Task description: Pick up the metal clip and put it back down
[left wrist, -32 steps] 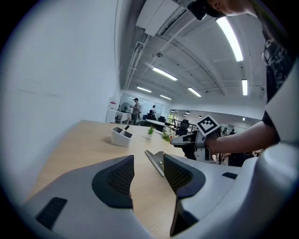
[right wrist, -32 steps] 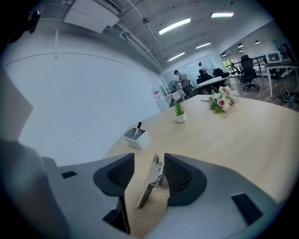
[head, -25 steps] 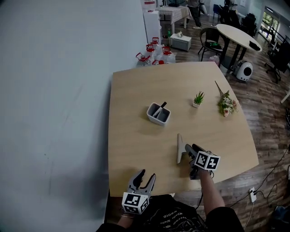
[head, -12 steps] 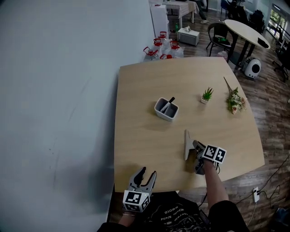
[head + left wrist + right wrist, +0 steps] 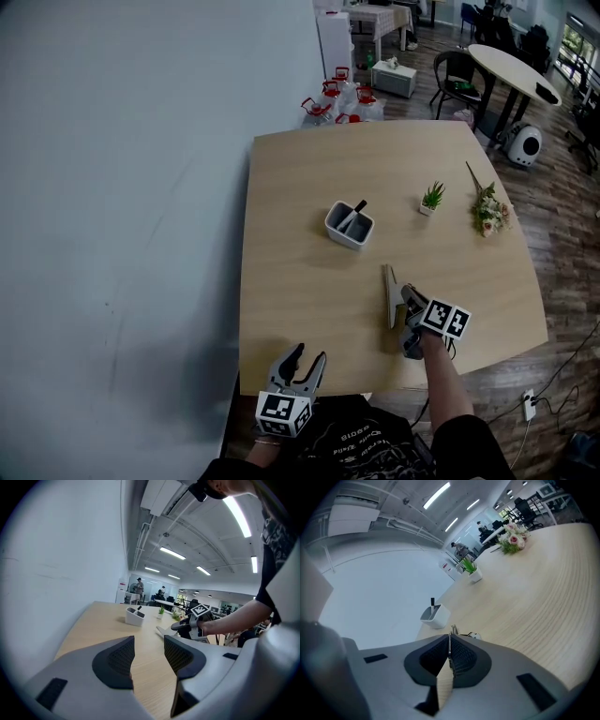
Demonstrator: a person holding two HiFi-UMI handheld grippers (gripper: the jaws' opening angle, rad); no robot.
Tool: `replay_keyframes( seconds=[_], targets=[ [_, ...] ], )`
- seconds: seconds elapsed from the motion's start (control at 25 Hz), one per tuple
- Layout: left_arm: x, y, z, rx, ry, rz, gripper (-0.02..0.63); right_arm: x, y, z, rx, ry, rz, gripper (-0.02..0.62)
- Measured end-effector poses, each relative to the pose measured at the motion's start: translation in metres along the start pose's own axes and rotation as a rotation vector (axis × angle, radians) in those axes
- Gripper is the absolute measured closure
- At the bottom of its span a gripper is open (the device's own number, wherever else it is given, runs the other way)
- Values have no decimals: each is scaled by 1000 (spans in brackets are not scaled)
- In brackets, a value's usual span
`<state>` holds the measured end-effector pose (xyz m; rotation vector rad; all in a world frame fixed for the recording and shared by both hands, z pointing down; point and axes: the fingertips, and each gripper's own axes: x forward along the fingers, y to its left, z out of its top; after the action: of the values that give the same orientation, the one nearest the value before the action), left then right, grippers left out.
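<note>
The right gripper (image 5: 405,296), toward 5 o'clock on the table (image 5: 291,262), stood with its jaws wide apart beside the metal clip (image 5: 390,298) a second ago. They are now finishing their close, and the pads pinch the thin metal edge-on, with the clip's tip (image 5: 451,631) poking out past them. The clip sits on the wood at about 5 o'clock from the white holder (image 5: 350,225), not yet raised. The grasp looks made, so lifting should come next, though so narrow a pinch might slip. The left gripper (image 5: 302,361) waits released and empty at 7 o'clock.
</note>
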<state>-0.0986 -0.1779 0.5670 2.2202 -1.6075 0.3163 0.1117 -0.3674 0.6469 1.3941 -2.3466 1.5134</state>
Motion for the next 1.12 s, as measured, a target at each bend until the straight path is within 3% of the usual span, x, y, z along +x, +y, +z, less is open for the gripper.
replay_keyframes(
  seconds=[0.44, 0.76, 1.12],
  targets=[
    [2, -15, 2, 4, -27, -66, 403, -44, 41, 23, -176, -80, -26, 575],
    [6, -28, 8, 17, -62, -131, 405, -91, 74, 20, -379, -148, -80, 575],
    [5, -46, 16, 52, -94, -204, 403, -150, 97, 1, -527, -226, -147, 575]
  ],
)
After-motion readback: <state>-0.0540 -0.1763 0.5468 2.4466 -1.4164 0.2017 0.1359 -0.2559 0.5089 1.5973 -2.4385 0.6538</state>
